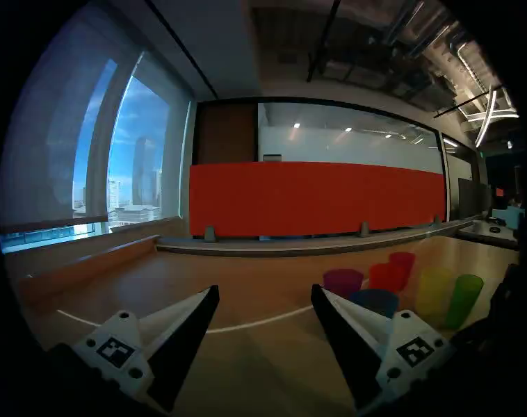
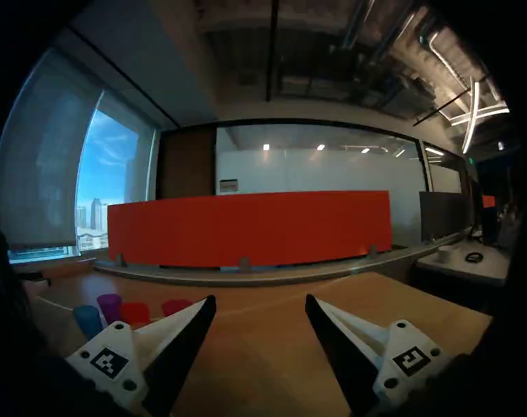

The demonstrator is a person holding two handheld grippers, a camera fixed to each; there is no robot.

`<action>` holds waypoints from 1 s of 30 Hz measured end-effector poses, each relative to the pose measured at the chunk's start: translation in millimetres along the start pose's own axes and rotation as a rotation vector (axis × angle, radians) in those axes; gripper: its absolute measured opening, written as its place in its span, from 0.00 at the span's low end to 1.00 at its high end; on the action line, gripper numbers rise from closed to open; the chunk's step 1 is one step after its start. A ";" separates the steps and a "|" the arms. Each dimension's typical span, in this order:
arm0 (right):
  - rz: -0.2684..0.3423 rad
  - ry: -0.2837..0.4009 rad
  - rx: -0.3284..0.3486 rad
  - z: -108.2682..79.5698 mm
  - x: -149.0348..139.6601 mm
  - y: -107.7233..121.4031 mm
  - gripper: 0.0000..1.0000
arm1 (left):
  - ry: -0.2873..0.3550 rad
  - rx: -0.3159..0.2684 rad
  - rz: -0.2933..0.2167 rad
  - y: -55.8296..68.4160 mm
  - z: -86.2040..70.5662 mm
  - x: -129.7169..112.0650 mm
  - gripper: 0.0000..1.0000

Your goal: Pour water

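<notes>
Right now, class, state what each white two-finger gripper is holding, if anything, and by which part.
Nothing is held. The left gripper and right gripper both stand open with empty gaps; the coloured plastic cups stand ungripped on the wooden table.

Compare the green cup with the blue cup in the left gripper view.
Colour: the green cup is translucent green, the blue cup dark blue. Place: the green cup stands at the right end of the group, beside the yellow cup; the blue cup stands nearer the left hand-held gripper. Visibility: the green cup shows nearly its whole side; the blue cup is partly hidden by a finger. Both stand upright on the wooden table.
</notes>
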State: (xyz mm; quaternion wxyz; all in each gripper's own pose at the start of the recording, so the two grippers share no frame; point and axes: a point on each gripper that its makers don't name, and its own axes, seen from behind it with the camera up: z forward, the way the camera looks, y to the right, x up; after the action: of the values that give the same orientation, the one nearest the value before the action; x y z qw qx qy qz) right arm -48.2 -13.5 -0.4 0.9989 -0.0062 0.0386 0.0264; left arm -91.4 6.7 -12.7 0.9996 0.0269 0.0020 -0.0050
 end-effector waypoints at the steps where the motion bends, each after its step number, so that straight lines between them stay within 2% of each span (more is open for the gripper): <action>1: -0.006 -0.002 0.004 0.3 -3.5 0.6 1.00 | 0.000 0.000 0.000 0.0 0.0 0.0 0.98; 5: -0.022 -0.008 0.009 1.9 -15.2 3.8 1.00 | 0.000 0.000 0.000 -0.2 0.1 -0.3 0.98; 8: -0.013 -0.011 0.006 3.9 -20.1 7.1 1.00 | 0.000 0.000 0.000 -0.4 0.1 -0.2 0.98; 14: -0.001 -0.012 -0.003 6.6 -27.2 15.7 0.99 | 0.000 0.000 0.000 -0.7 0.0 0.2 0.98; 30: -0.019 -0.037 -0.021 7.4 -42.3 22.5 0.99 | 0.000 0.000 0.000 -0.9 -1.0 0.6 0.98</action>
State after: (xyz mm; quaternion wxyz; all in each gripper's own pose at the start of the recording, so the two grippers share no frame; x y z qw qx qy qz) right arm -90.9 6.8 10.0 0.9995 -0.0166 0.0196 0.0175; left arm -90.8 5.9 -13.7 0.9996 0.0270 0.0020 -0.0049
